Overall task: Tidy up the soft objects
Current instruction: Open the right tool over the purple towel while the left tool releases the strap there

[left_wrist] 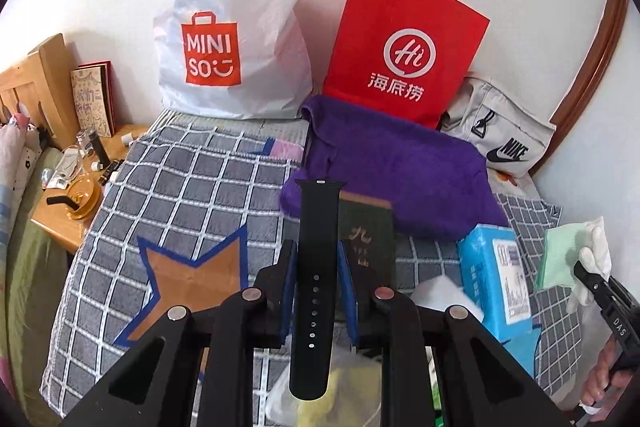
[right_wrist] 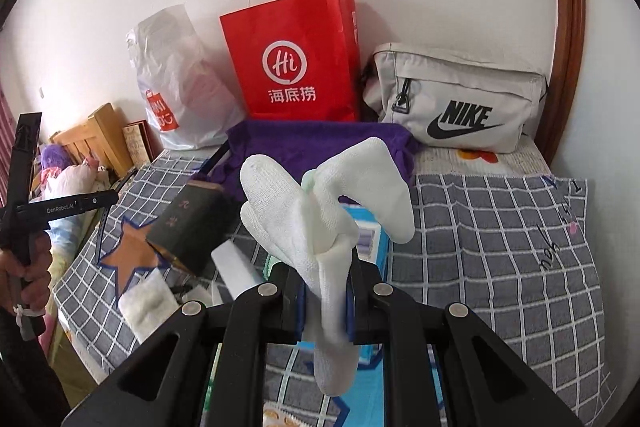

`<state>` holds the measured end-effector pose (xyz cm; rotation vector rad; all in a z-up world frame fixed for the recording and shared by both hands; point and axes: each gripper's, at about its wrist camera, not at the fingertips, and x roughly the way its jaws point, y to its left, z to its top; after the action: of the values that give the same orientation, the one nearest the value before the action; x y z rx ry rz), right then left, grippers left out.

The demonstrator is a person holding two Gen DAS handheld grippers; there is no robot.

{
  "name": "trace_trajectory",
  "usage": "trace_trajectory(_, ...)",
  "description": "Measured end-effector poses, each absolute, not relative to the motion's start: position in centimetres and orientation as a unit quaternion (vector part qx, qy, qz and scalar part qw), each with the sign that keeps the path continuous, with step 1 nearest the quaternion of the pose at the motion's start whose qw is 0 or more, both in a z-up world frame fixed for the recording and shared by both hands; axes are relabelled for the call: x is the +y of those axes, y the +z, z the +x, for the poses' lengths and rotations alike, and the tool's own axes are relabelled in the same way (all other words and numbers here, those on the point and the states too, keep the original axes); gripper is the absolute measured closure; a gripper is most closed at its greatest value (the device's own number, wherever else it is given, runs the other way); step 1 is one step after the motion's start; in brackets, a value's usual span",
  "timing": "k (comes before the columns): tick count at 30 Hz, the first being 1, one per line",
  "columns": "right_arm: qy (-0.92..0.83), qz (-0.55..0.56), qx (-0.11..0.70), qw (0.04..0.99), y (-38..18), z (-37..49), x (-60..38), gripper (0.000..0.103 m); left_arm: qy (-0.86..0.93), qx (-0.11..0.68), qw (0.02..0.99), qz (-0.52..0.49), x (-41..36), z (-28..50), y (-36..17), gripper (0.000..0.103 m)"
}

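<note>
Grey checked bedding with an orange star patch covers the bed, up against a white wall.

Nearest the left wrist camera, the left gripper is clamped on a black strap, which stands up between its blue pads and hangs down below them. Just behind it lies a dark green book, and to its right a blue tissue pack. At the right edge of this view, the right gripper holds a white glove with a pale green cloth beside it.

In the right wrist view, the right gripper is closed on the white glove, whose fingers splay upward above the jaws and whose cuff hangs below. A hand grips the left gripper's handle at the left edge.

Beyond the book, a purple towel lies on the bedding. Behind it, against the wall, stand a white Miniso bag, a red paper bag and a grey Nike pouch. Far left, a wooden nightstand holds small bottles and a notebook.
</note>
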<state>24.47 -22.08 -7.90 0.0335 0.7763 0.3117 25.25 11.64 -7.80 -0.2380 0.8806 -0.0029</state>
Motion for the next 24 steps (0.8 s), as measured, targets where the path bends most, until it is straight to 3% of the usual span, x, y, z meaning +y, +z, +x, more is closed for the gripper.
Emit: trace_trajectory(24, 0.154, 0.016, 0.381, 0.912, -9.5, 38.8, -20.0, 0.088, -0.010, 0.428, 0.891, -0.148, 11.8, 38.5, -8.3, 0.083)
